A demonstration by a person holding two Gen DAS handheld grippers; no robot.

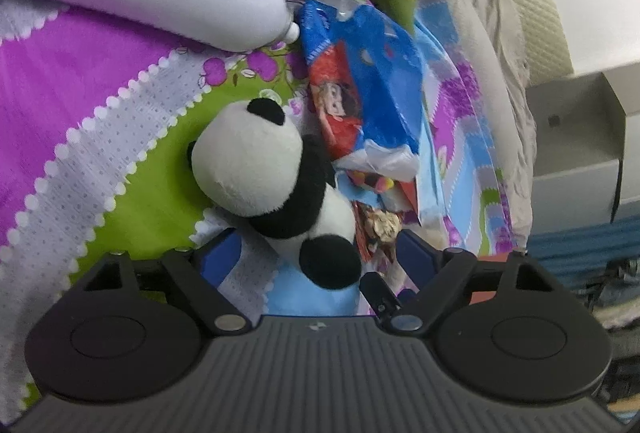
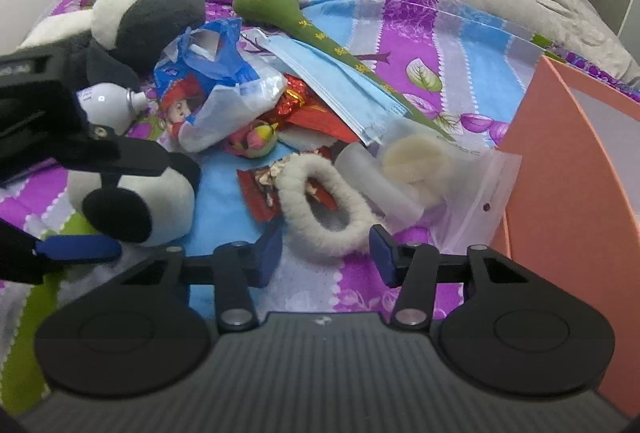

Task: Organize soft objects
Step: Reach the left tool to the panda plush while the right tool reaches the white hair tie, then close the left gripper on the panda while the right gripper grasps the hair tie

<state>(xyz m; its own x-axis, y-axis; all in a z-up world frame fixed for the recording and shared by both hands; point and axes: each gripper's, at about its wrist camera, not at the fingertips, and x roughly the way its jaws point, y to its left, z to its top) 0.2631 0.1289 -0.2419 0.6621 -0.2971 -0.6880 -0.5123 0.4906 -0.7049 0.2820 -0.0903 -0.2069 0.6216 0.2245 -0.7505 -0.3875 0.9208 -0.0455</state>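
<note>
Plush panda (image 1: 276,177) between open, empty left gripper (image 1: 316,253) pads; light, squashy, grab its body. Right gripper (image 2: 324,253) open around fluffy ring (image 2: 320,205), empty.

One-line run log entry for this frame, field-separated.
stage: approach | left hand-held gripper: open, straddling small panda plush | right hand-held gripper: open, over white fuzzy ring | surface: patterned bedsheet
</note>
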